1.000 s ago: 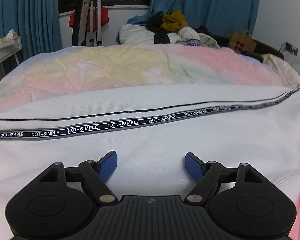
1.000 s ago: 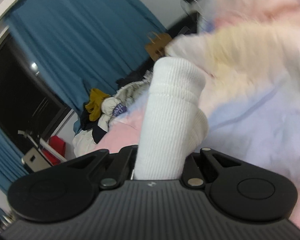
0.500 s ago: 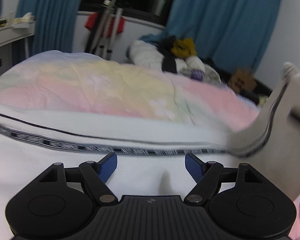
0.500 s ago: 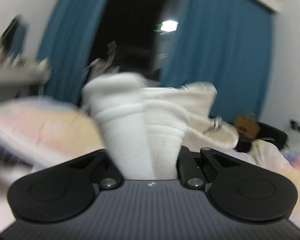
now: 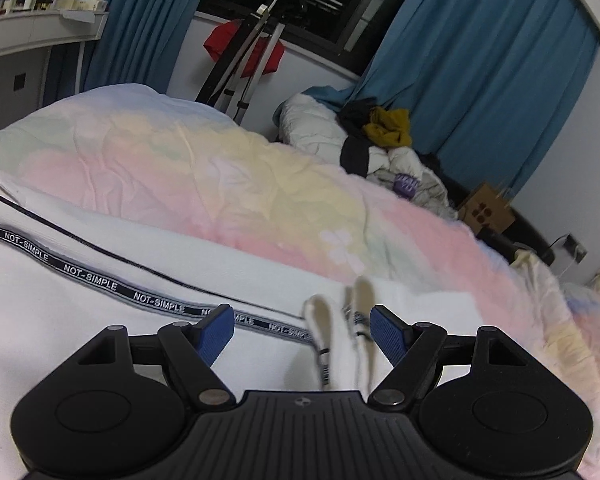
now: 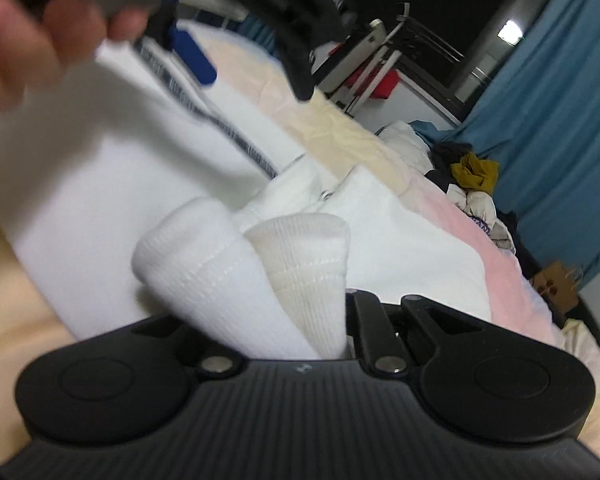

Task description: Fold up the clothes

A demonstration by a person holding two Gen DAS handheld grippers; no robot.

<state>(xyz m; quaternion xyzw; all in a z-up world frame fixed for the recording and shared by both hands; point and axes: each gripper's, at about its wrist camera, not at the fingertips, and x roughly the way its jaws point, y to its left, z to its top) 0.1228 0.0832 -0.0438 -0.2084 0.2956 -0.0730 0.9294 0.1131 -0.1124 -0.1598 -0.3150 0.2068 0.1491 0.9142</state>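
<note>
Pastel bedspread (image 5: 228, 176), white garment (image 5: 60, 320) spread, left tool (image 5: 302, 330) gaping, right tool (image 6: 300, 320) pinching ribbed hem (image 6: 260, 280).

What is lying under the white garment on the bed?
The white garment lies on a pastel bedspread, which shows beyond its far edge. Whatever is directly beneath the fabric is covered.

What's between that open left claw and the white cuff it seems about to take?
Nothing visible. The cuff already stands up in the gap of the open left gripper, nearer its right pad. The right gripper holds the same cuff from below, clamped shut on it.
</note>
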